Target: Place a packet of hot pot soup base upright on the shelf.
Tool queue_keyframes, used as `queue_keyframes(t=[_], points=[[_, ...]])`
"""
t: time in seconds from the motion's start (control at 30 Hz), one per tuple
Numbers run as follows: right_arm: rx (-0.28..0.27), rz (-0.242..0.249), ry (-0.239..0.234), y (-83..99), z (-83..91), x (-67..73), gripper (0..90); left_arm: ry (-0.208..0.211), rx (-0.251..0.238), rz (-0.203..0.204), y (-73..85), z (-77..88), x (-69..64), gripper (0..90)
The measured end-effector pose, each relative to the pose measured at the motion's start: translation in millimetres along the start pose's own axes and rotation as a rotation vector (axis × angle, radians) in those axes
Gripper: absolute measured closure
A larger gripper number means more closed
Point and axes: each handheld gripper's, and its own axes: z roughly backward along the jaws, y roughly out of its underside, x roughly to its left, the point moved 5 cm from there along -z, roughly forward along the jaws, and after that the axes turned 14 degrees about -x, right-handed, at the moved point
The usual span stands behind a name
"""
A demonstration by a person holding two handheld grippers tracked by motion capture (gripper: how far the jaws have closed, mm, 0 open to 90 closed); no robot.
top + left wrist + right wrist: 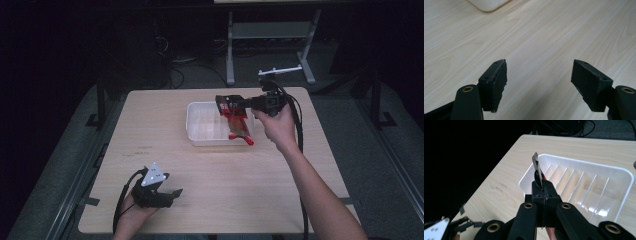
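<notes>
A red snack packet (235,119) hangs over the right end of a white plastic tray (196,131), held by its top edge. My right gripper (246,104) is shut on that packet, and in the right gripper view the packet's edge (537,171) sticks up from between the pressed jaws above the ribbed tray (624,195). My left gripper (172,192) rests low near the table's front left, open. In the left gripper view its black pads (495,82) stand wide apart over bare wood with nothing between them.
The light wooden table (150,150) has dark floor around it. A metal frame (270,45) and cables stand behind the far edge. A corner of the tray (489,3) shows at the top of the left gripper view.
</notes>
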Motion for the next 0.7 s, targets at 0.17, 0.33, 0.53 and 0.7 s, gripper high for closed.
queue_keyframes(t=[0.17,0.33,0.53,0.7], points=[[-0.029,-0.008,0.019,-8.7,-12.2,-1.9,89.3,-0.004,-0.005,-0.002,-0.7,1.1,0.2,28.4],[-0.054,-0.015,0.048,-16.4,-24.7,-4.7,89.3,-0.004,-0.004,0.001,0.3,1.7,1.6,28.4],[-0.067,-0.009,0.085,-22.3,-38.0,-6.1,89.3,-0.005,-0.002,-0.002,0.4,3.3,3.3,28.3],[-0.071,0.018,0.143,-26.0,-53.8,-4.4,89.3,-0.004,-0.008,-0.005,0.3,4.4,3.4,29.0]])
